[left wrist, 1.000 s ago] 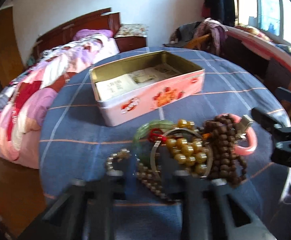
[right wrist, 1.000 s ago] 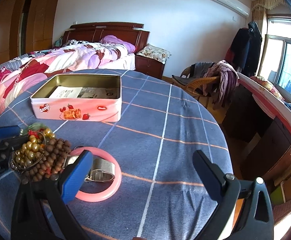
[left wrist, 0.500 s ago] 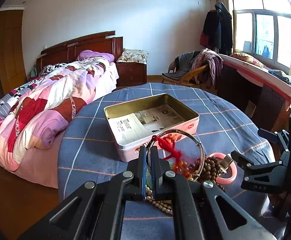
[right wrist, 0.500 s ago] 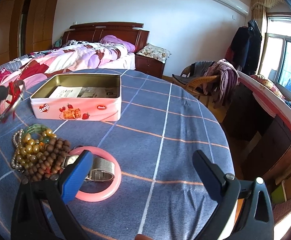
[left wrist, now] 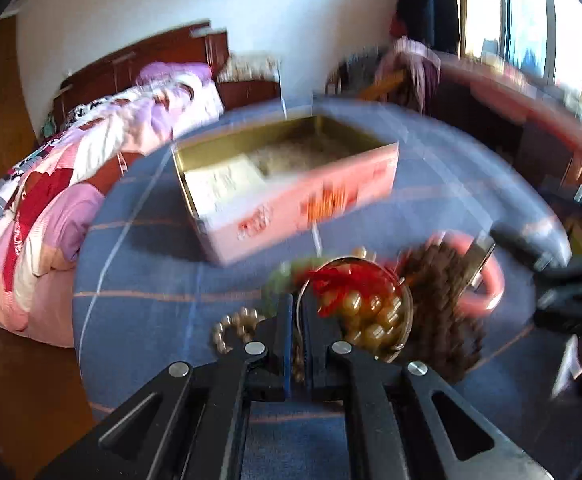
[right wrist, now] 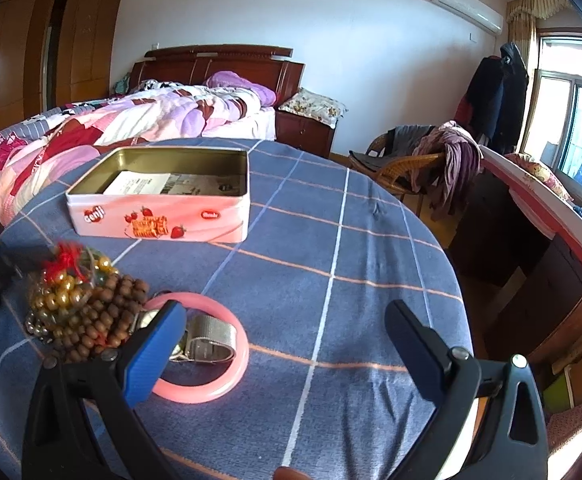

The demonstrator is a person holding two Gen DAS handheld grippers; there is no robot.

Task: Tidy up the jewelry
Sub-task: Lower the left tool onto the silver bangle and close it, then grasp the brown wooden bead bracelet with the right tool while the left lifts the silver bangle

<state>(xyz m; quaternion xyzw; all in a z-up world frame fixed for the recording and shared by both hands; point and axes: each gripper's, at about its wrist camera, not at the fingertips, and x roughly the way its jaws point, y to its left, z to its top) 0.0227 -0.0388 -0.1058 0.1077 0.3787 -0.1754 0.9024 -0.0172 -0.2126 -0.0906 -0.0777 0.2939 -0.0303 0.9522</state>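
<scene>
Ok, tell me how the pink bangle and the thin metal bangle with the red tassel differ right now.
The pink bangle is thick, opaque and plain; the metal bangle is a thin wire hoop with a red tassel tied on.
The pink bangle lies flat on the tablecloth with a watch inside it; the metal bangle is pinched by the left gripper over the bead pile.
Both are round, rigid rings, and neither is in the tin.

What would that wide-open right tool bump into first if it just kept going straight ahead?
Probably only the blue checked tablecloth. The right tool points between the pink bangle at its left finger and the table's far edge; the pink tin sits off to the left. Depth is uncertain.
</scene>
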